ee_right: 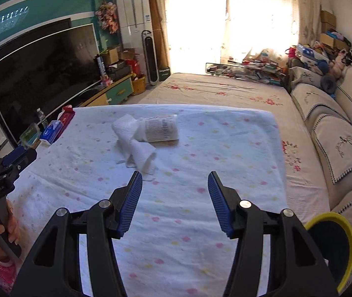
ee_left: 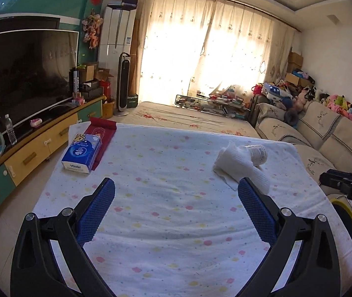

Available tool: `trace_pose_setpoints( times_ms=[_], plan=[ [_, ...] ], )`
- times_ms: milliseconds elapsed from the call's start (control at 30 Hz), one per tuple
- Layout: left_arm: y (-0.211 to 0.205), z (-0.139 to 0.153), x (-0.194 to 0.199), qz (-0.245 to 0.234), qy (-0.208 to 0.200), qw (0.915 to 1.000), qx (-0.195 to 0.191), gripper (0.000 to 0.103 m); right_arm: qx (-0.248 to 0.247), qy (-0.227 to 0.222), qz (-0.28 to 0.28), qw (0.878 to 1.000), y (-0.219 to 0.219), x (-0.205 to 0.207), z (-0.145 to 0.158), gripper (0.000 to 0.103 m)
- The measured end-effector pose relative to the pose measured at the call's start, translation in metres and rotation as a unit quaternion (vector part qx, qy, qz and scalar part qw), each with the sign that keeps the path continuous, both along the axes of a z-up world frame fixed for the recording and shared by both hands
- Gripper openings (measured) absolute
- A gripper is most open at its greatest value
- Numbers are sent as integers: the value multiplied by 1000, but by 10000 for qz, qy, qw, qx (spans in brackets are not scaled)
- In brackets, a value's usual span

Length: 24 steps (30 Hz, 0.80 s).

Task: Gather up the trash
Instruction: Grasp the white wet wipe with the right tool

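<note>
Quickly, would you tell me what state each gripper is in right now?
Left gripper: open, holding nothing.
Right gripper: open, holding nothing.

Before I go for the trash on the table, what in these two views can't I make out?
- Yellow-rimmed bin: inside dark, partly behind the right tongs and cut by the frame edge in both views.
- Bottle: label print too small; one end covered by the crumpled paper towel.
- Paper towel's near end: left wrist view, behind a finger of the left tongs.
</note>
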<state>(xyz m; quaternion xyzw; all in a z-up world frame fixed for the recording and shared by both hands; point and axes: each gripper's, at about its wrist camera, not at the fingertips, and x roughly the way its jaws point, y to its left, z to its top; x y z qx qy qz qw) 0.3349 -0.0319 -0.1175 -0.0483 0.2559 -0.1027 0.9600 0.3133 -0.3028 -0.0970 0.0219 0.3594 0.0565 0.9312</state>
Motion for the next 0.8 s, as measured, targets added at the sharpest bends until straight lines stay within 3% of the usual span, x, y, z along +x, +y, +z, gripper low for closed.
trace_pose_setpoints(
  times_ms=[167, 500, 567, 633, 700, 800],
  plan=[
    [15, -2, 3, 267, 60, 9994, -223, 98, -121, 350, 344, 9987, 42, 50, -24, 53],
    [22, -8, 7, 391, 154, 9985, -341, 98, -299, 749, 307, 9963, 73, 111, -54, 52],
    [22, -8, 8, 389, 152, 9986, -333, 98, -296, 808, 287, 9959, 72, 114, -57, 39],
    [21, -9, 9, 380, 151, 9986, -350, 98, -293, 835, 295, 9956, 73, 114, -60, 20],
    [21, -9, 10, 376, 159, 9986, -344, 98, -245, 819, 338, 9958, 72, 112, -59, 9],
    [20, -10, 12, 370, 175, 9987, -313, 98, -145, 791, 510, 9955, 75, 105, -54, 4]
  ],
)
